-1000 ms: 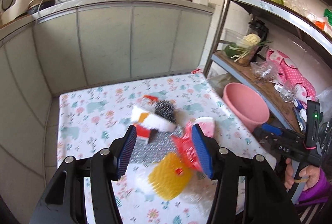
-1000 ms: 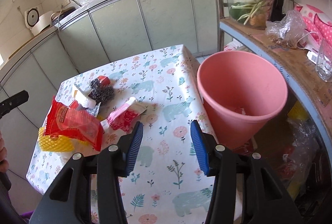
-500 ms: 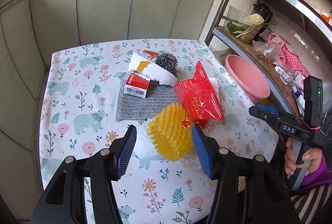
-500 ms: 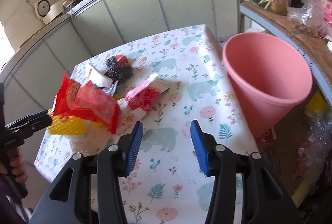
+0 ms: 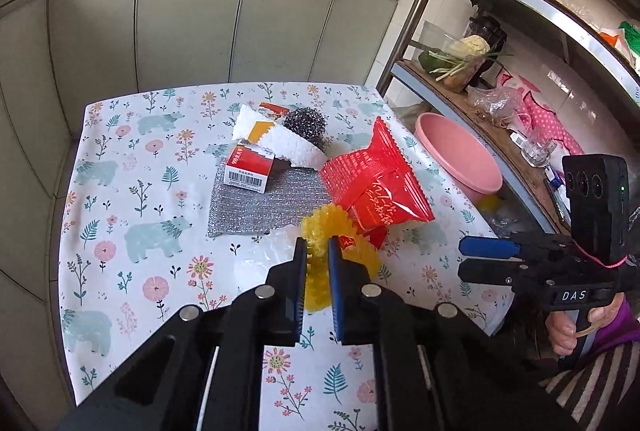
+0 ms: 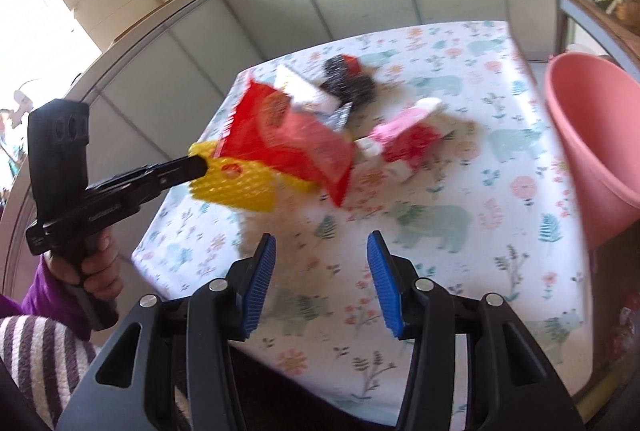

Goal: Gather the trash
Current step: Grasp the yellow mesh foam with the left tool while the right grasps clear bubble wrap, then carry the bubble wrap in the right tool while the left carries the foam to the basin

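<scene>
Since a moment ago, the left tool (image 5: pixel 317 258) has come down lower toward the table (image 5: pixel 120 231) and its jaws, which stood wide apart, are closing on the yellow scrubber (image 5: pixel 320 231), which sits pinched between the blue pads in the lower middle of the left wrist view. In the right wrist view the same left tool (image 6: pixel 200 164) reaches in from the left edge, held in a hand (image 6: pixel 94 267) with a purple sleeve, its tip against the yellow scrubber (image 6: pixel 240 187).

A red snack bag (image 5: pixel 372 187) leans on the scrubber just to its right, puffed and tilted. Behind them a silver cloth (image 5: pixel 260 207) lies flat, with a small red and white box (image 5: pixel 250 171) on its upper left corner. A white sponge (image 5: pixel 280 141) and a steel wool ball (image 5: pixel 306 121) lie further up the frame, touching each other. A thin clear plastic sheet (image 5: pixel 260 251) lies under the scrubber, hard to make out.

The right tool (image 6: pixel 322 281) hovers over the near edge of the table (image 6: pixel 460 271) with its jaws released, about half apart, and nothing between them. That view is blurred. Above it, a pink and red wrapper (image 6: pixel 408 135) lies to the right of the red snack bag (image 6: pixel 288 143). A pink bucket (image 6: pixel 592 151) stands off the table's right side, at the right edge of the frame; in the left wrist view the pink bucket (image 5: pixel 460 159) sits beside a shelf (image 5: pixel 480 111) holding vegetables and bags.
</scene>
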Action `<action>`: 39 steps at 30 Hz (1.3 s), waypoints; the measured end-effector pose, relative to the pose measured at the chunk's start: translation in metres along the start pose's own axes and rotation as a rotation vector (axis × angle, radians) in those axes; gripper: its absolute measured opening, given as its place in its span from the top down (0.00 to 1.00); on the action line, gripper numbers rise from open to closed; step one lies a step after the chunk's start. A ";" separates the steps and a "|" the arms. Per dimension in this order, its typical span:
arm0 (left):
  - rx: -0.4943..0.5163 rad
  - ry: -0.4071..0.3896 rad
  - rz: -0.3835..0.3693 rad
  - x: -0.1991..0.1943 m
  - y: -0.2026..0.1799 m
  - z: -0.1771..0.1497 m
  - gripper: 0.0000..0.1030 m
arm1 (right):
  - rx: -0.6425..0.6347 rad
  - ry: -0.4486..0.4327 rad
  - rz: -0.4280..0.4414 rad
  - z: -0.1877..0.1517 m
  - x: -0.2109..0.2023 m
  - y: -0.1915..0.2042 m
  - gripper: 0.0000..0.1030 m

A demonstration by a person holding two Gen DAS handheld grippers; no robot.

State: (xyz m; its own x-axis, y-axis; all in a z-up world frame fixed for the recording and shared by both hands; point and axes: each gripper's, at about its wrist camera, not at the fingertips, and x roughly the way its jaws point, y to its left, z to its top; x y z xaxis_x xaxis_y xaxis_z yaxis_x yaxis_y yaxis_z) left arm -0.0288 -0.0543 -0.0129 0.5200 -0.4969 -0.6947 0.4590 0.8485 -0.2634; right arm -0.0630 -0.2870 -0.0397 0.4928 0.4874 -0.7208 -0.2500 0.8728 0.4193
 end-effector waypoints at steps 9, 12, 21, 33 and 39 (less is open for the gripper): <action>-0.001 -0.104 0.044 -0.036 0.012 0.001 0.92 | -0.113 0.124 0.034 -0.001 0.027 0.035 0.53; -0.021 -0.127 0.062 -0.048 0.020 -0.001 0.92 | -0.133 0.165 0.036 -0.004 0.034 0.040 0.53; -0.066 -0.139 0.095 -0.061 0.036 -0.014 0.92 | -0.154 0.234 -0.015 -0.013 0.051 0.041 0.53; -0.076 -0.162 0.127 -0.075 0.037 -0.025 0.92 | -0.208 0.212 -0.002 -0.020 0.047 0.050 0.76; -0.078 -0.172 0.140 -0.079 0.036 -0.026 0.92 | -0.226 0.194 0.009 -0.024 0.036 0.051 0.77</action>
State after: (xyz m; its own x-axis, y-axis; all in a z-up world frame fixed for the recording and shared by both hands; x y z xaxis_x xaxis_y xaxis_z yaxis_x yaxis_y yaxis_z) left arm -0.0721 0.0200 0.0150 0.6930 -0.3916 -0.6053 0.3202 0.9195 -0.2282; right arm -0.0780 -0.2245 -0.0580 0.3269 0.4726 -0.8184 -0.4433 0.8415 0.3088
